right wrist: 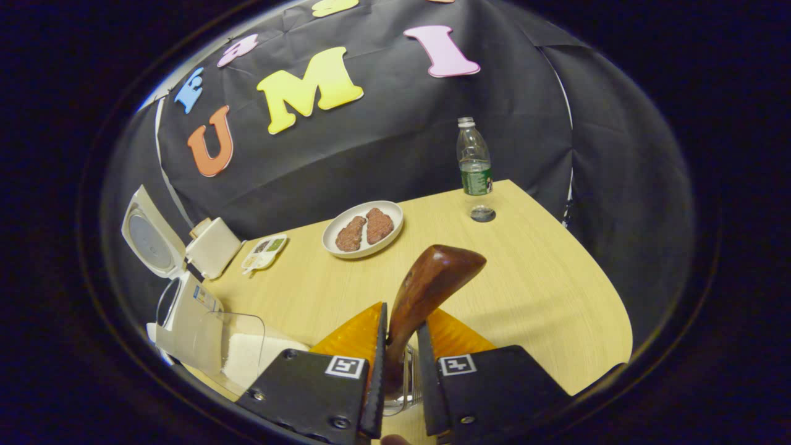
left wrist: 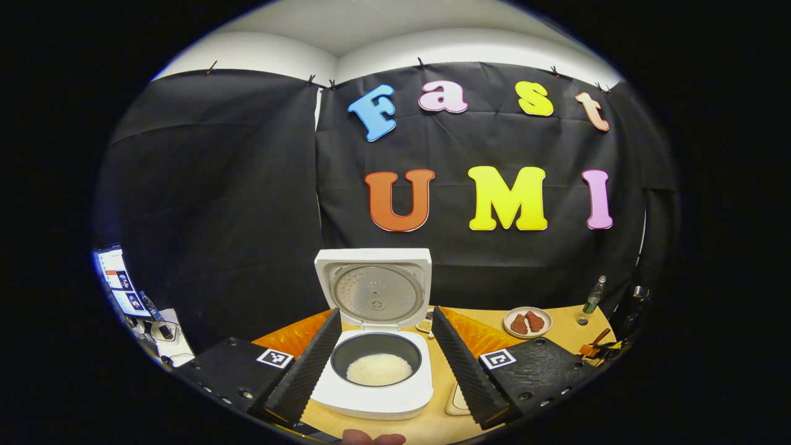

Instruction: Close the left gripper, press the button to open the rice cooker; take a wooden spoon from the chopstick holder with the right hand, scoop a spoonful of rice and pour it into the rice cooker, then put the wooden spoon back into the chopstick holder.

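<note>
Right gripper is clamped on the wooden spoon handle, whose lower end is hidden inside the clear chopstick holder. Left gripper stands wide apart, holding nothing, its fingers framing the open rice cooker with rice inside.

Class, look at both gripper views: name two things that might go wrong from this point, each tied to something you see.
1. The right tongs grip the wooden spoon at a tilt above the glass holder; it may catch the rim and tip the holder.
2. The rice cooker stands open between the spread left tongs; a bump might shift it.
</note>
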Motion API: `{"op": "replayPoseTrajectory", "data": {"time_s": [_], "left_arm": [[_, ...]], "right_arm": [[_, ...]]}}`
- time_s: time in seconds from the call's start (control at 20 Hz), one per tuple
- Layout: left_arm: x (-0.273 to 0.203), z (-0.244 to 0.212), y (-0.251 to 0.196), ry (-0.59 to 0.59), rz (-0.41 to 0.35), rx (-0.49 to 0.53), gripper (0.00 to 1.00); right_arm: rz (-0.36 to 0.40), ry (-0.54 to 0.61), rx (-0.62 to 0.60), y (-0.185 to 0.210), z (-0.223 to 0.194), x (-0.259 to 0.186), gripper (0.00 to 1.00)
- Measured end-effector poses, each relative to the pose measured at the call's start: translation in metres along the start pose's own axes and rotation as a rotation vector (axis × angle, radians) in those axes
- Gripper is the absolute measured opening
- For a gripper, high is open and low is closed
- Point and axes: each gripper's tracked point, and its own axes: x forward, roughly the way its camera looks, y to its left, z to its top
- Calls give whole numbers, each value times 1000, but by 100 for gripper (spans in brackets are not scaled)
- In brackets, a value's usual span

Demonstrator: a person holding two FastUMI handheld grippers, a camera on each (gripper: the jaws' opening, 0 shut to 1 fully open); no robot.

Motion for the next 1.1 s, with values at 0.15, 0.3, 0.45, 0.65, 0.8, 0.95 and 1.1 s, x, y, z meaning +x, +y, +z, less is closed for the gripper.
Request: {"op": "replayPoseTrajectory", "data": {"time_s": [0.15,0.3,0.45,0.65,0.8,0.95,1.1], "left_arm": [[2,-3,8,5,-6,-24,94],[4,-5,14,6,-22,-40,95],[9,-1,23,-6,-58,-46,94],[12,-6,28,-11,-116,-35,94],[12,-7,37,-20,-152,-34,95],[14,-9,53,-28,-166,-27,94],[15,-13,74,-24,-164,-28,94]], "right_arm": [[-1,11,17,7,-4,-11,25],[-26,13,35,14,-7,-21,23],[-99,-24,66,13,1,-36,18],[-152,-106,47,32,32,-66,14],[-149,-162,-13,62,59,-93,14],[-118,-202,-80,107,73,-114,14],[-66,-217,-142,157,70,-123,14]]}}
